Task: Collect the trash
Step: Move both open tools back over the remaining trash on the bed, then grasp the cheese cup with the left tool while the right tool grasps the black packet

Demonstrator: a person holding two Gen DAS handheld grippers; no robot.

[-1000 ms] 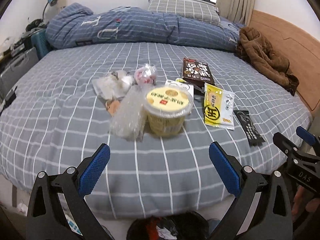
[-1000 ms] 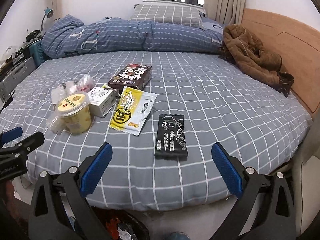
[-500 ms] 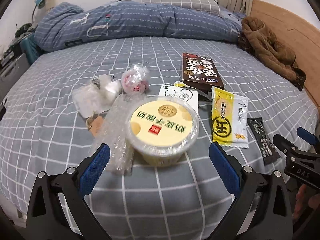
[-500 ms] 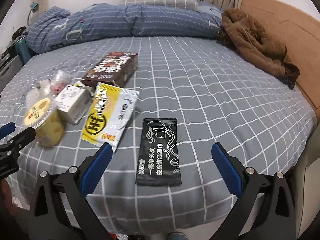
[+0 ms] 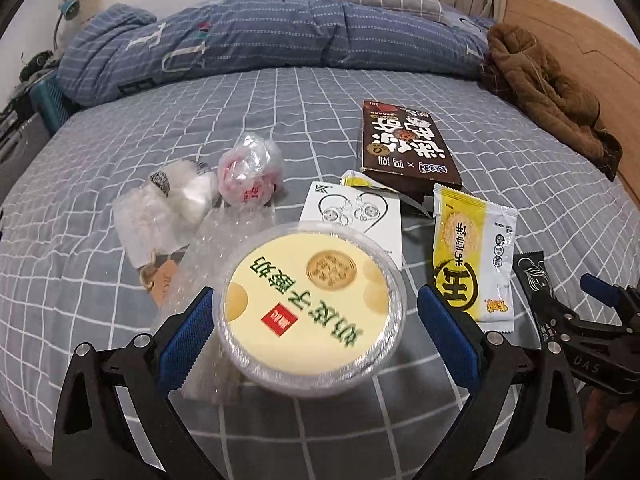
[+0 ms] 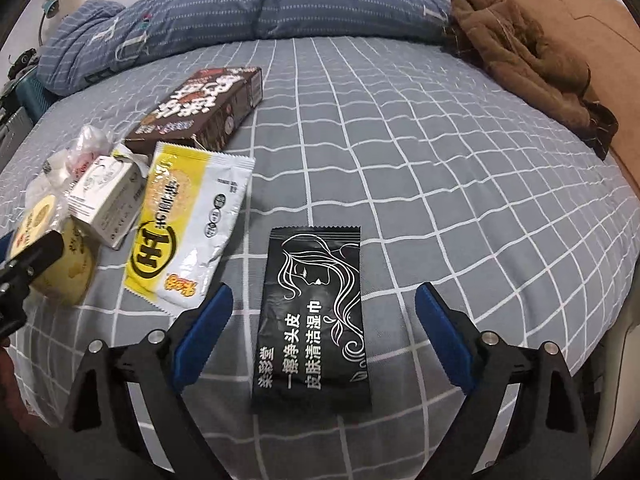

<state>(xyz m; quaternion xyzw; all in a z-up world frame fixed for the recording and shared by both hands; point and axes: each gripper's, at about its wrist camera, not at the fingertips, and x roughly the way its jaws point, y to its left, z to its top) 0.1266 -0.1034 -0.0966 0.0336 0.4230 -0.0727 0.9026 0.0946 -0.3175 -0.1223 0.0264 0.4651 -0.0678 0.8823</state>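
Observation:
On the grey checked bed a yellow-lidded cup [image 5: 312,300] stands between the jaws of my left gripper [image 5: 314,292], which is open; the left pad is close to the rim, the right pad apart. A black wipe sachet [image 6: 312,312] lies flat between the jaws of my right gripper [image 6: 324,292]. Those jaws are closing, and the pads are clear of the sachet. A yellow snack packet [image 6: 188,220] lies left of the sachet. Beyond it lie a white small box [image 6: 104,196] and a brown box [image 6: 200,112].
Crumpled clear bags [image 5: 248,172] and bubble wrap [image 5: 200,256] lie left of the cup. A rolled blue duvet [image 5: 280,32] spans the far side. A brown coat [image 6: 520,52] lies by the wooden headboard [image 6: 592,28]. The bed's edge runs just below both grippers.
Both grippers have come forward and down over the bed. The cup now sits between the left jaws, the black sachet between the right jaws, which have narrowed slightly.

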